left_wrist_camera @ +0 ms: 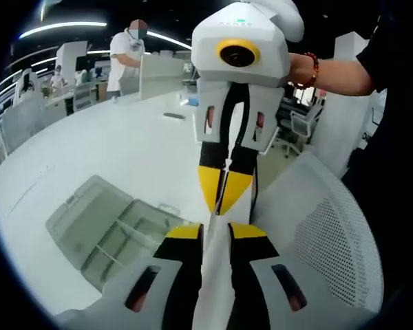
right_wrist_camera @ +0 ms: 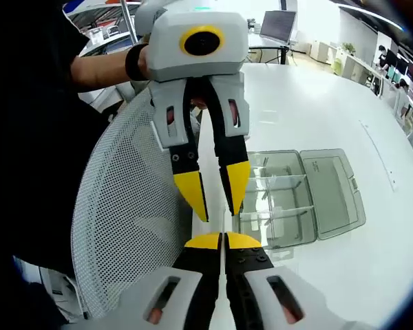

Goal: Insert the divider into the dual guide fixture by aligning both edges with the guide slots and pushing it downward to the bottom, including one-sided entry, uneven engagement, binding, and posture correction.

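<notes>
Two hand-held grippers (left_wrist_camera: 217,230) (right_wrist_camera: 222,240) pinch one divider (left_wrist_camera: 217,275).

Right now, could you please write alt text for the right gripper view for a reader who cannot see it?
Two yellow-tipped grippers hold a thin white divider edge-on between them: the right gripper from below, the left gripper from above. Beside them on the white table lies an open clear compartment box; a white mesh chair back stands left.

Open compartment box (left_wrist_camera: 117,230) on table (left_wrist_camera: 117,148), mesh chair back (left_wrist_camera: 330,227) just beside the table edge.
</notes>
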